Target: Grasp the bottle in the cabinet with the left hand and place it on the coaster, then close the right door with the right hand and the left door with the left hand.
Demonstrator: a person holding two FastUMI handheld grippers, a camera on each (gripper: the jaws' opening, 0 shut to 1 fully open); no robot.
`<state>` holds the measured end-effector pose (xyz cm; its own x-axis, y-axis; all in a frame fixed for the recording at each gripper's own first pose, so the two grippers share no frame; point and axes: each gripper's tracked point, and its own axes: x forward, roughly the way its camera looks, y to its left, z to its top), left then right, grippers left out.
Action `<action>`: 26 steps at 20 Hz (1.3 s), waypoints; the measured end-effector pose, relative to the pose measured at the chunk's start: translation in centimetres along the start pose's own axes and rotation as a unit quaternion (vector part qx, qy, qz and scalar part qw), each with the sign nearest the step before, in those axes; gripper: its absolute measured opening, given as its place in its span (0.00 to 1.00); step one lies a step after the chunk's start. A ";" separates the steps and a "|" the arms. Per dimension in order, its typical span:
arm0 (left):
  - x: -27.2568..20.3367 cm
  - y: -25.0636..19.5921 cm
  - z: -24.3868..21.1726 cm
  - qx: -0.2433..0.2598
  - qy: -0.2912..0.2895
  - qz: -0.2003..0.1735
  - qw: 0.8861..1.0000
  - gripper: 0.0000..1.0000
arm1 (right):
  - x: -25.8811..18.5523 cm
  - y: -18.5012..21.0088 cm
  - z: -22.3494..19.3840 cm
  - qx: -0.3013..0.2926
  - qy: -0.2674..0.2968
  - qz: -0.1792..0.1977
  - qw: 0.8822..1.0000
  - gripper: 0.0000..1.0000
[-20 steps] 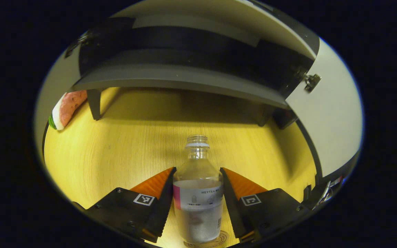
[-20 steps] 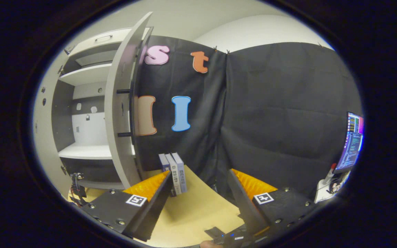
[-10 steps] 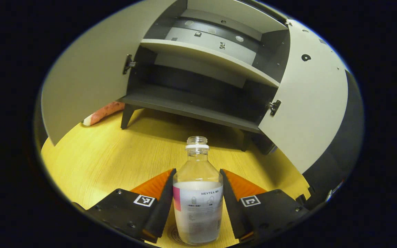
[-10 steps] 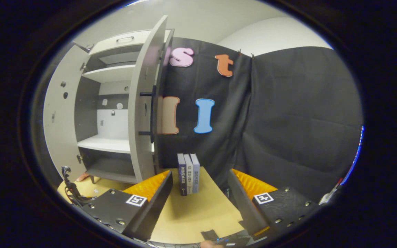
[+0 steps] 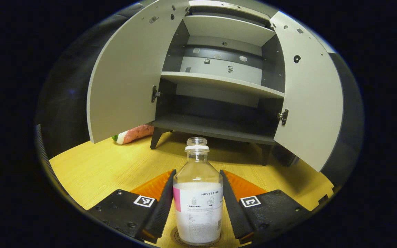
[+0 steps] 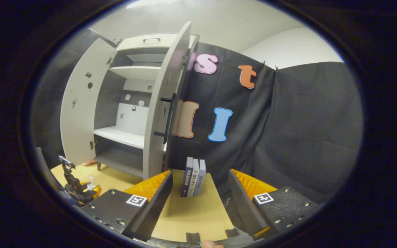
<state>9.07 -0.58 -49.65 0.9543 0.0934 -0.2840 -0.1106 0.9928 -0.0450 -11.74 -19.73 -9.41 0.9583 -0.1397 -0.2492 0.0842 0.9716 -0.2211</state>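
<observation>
The left gripper (image 5: 197, 203) pinches the bottle (image 5: 197, 201) at its label, a finger pressed on each flank, and the bottle stands upright with its base on the round coaster (image 5: 179, 237), whose edge peeks out at 6 o'clock low in the left gripper view. The step in hand looks like the release: best to spread the fingers evenly and slowly so neither drags the light, capless bottle over, then draw straight back toward 6 o'clock before lifting, keeping clear of the neck. Check first that the base sits flat on the coaster; its far rim is hidden behind the bottle, so centring cannot be told. The right gripper (image 6: 198, 196) hangs with fingers spread and nothing between them, facing the right door (image 6: 165, 113) at 11 o'clock; it will likely need to reach the door's outer face, near the handle (image 6: 168, 119), and push. Counted: one bottle, one coaster, one cabinet (image 5: 219, 82) with two open doors, the left door (image 5: 122, 79) at 10 o'clock, two shelves inside, three books (image 6: 194, 176) upright on the table (image 5: 115, 168), and one pink-and-white thing (image 5: 133, 133) beside a cabinet leg.
</observation>
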 end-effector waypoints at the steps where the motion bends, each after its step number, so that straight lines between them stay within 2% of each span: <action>1: -0.2 -0.2 -0.1 0.014 -0.004 0.006 1.000 0.76 | 0.0 0.3 0.0 -0.003 0.001 0.008 1.000 0.97; 2: -0.6 -0.4 -0.3 0.030 -0.011 0.011 0.999 0.76 | -0.1 0.5 0.0 -0.004 0.001 0.013 1.000 0.94; 4: -0.8 -1.1 -0.3 0.045 -0.017 0.012 0.999 0.75 | -0.3 0.5 0.3 0.000 -0.002 0.019 1.000 0.94; 7: -1.8 -1.5 -0.4 0.056 -0.040 0.015 0.998 0.76 | -0.4 0.8 0.8 0.004 -0.006 0.027 1.000 0.94; 8: -2.2 -1.7 -0.8 0.054 -0.036 0.015 0.998 0.76 | -0.5 1.1 0.8 0.001 -0.005 0.032 0.999 0.99; 10: -2.5 -1.9 -0.5 0.055 -0.048 0.014 0.997 0.76 | -0.6 1.8 0.6 -0.007 -0.004 0.042 0.999 0.94; 12: -3.1 -1.9 -0.7 0.057 -0.050 0.016 0.997 0.76 | -0.6 2.7 0.7 -0.011 -0.005 0.051 0.999 0.96; 16: -4.6 -2.8 -2.3 0.065 -0.031 0.008 0.997 0.77 | -0.3 3.3 1.5 -0.010 -0.016 0.061 0.998 0.94; 19: -5.5 -3.1 -3.4 0.072 -0.012 0.004 0.997 0.77 | 0.1 3.5 1.2 0.000 -0.011 0.064 0.998 0.96; 20: -5.7 -3.0 -2.9 0.071 -0.017 0.003 0.997 0.77 | 0.2 3.7 0.9 0.003 -0.007 0.068 0.998 0.94; 23: -6.0 -3.2 -1.0 0.049 -0.024 -0.011 0.998 0.76 | 0.1 6.4 0.1 -0.003 0.004 0.099 0.995 0.94; 26: -7.0 -3.4 2.8 0.045 -0.057 -0.025 0.997 0.77 | -0.4 12.4 0.7 -0.040 -0.004 0.170 0.985 0.94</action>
<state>3.53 -4.38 -44.82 0.9839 0.0461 -0.1725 -0.0415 0.9987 0.0303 -10.88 -7.51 -11.44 0.9292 0.1931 -0.3151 -0.2638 0.9437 -0.1994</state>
